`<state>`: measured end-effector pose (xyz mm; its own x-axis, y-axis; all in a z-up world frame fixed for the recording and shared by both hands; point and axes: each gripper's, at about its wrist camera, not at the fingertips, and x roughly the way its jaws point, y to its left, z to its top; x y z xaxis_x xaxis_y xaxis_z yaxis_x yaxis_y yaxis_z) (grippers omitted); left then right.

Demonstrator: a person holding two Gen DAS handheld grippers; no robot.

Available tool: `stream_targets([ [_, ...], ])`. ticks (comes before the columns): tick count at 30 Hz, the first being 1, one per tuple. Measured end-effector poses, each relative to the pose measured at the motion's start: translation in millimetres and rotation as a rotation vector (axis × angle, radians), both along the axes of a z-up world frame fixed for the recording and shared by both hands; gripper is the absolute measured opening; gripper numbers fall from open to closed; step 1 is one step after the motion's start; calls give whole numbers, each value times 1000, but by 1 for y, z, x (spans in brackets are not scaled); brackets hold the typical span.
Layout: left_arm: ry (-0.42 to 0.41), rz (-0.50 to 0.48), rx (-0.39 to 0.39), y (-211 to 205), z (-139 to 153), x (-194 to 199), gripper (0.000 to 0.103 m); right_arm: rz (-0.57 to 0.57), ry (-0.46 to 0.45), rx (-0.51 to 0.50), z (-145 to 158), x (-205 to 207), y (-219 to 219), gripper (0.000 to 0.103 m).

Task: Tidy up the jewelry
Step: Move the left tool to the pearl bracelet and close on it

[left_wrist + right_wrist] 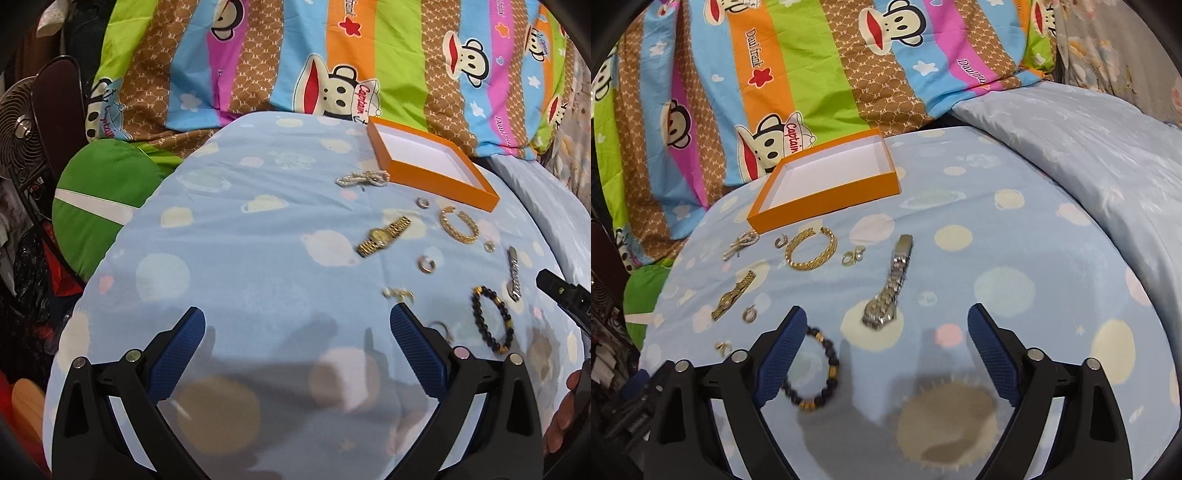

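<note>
An empty orange box lies at the far side of the blue spotted cover. Jewelry is spread in front of it: a pearl piece, a gold watch, a gold chain bracelet, a silver watch, a black bead bracelet and several small rings and earrings. My left gripper is open above bare cover, left of the jewelry. My right gripper is open, the bead bracelet beside its left finger; nothing is held.
A striped cartoon quilt lies behind the cover. A pale blue duvet rises at the right. A green cushion and a fan stand off the left edge. A person's hand shows at the lower right.
</note>
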<state>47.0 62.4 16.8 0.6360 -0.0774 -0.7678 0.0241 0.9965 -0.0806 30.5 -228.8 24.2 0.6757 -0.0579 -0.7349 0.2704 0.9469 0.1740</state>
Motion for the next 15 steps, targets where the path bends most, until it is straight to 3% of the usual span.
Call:
stream_targets([
  [2,10,-3,-12,6,0,13,98,5,6,-4,-2,10,-1,83],
  [8,-29,-11,49,4,11,63,98,-10,12,5,-7,26,-9,83],
  [15,-48,-149,116,-40,2,128,97,1,15,-5,-12,32,-9,83],
])
